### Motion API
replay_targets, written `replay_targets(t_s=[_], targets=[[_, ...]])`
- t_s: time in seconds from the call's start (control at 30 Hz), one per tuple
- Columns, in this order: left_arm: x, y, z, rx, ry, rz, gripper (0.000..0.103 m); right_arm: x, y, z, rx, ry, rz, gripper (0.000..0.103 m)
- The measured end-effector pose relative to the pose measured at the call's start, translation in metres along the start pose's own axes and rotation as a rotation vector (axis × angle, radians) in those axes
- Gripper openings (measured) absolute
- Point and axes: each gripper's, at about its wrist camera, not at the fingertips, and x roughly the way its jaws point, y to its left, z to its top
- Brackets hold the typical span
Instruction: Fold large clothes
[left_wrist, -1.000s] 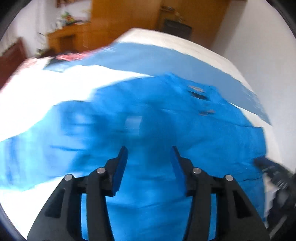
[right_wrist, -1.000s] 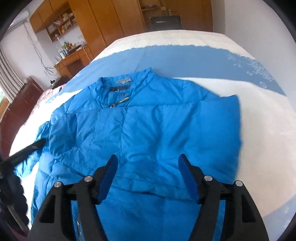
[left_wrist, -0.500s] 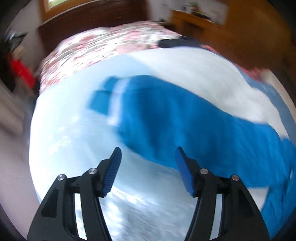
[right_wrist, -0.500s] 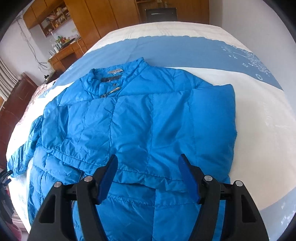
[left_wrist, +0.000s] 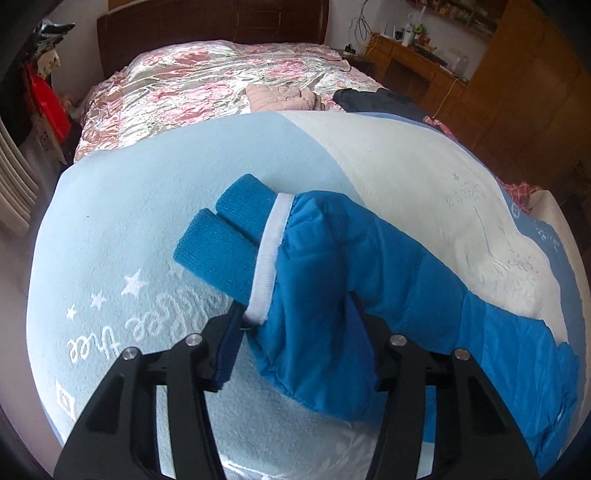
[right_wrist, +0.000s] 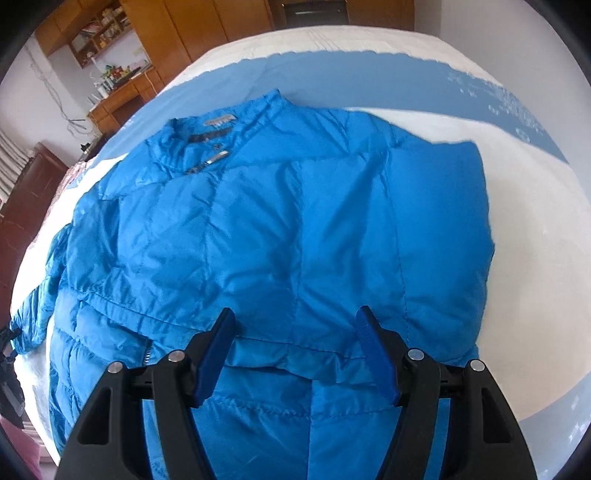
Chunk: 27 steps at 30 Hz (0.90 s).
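Observation:
A bright blue puffer jacket (right_wrist: 277, 221) lies front-up on the bed, its collar (right_wrist: 221, 129) at the far side. One sleeve (left_wrist: 332, 266) stretches out sideways and ends in a white band and a blue knit cuff (left_wrist: 229, 236). My left gripper (left_wrist: 293, 306) straddles this sleeve just behind the cuff. Its jaws are closing with the padded fabric between them, and blanket still shows beside the left pad. My right gripper (right_wrist: 295, 312) hangs open over the jacket's lower body, above a horizontal seam, with nothing held.
The jacket rests on a light blue and white blanket (left_wrist: 147, 221). Beyond it lies a floral quilt (left_wrist: 207, 77) with a pink garment (left_wrist: 280, 96) and a dark garment (left_wrist: 376, 99). A wooden desk (left_wrist: 413, 62) and cupboards line the wall.
The left gripper swung from over the jacket's body out to the sleeve end and came down around it. The right gripper sank slightly toward the jacket, jaws unchanged.

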Motion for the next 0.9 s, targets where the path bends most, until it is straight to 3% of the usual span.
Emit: replay_targets(t_s=[0.13, 0.2, 0.27, 0.4, 0.5, 0.67, 0.9], targets=[[-0.001, -0.003, -0.001, 0.011, -0.007, 0.013, 0.040, 0.013, 0.003, -0.001, -0.021, 0.016, -0.033, 0.069], [-0.005, -0.005, 0.000, 0.015, -0.016, 0.010, 0.029, 0.016, 0.006, -0.002, -0.024, 0.014, -0.042, 0.071], [-0.012, -0.008, 0.001, 0.020, -0.030, -0.012, 0.022, 0.017, 0.006, 0.000, -0.026, 0.020, -0.038, 0.073], [-0.050, -0.033, 0.001, 0.077, -0.106, -0.087, 0.020, 0.001, -0.002, 0.002, 0.025, 0.021, 0.025, 0.071], [-0.090, -0.071, -0.005, 0.175, -0.183, -0.163, 0.020, -0.020, -0.003, 0.002, 0.033, -0.009, 0.052, 0.071], [-0.143, -0.148, -0.034, 0.326, -0.241, -0.314, 0.020, -0.049, -0.002, -0.001, 0.016, -0.050, 0.070, 0.071], [-0.178, -0.265, -0.110, 0.538, -0.187, -0.517, 0.019, -0.067, -0.001, -0.006, -0.002, -0.074, 0.065, 0.071]])
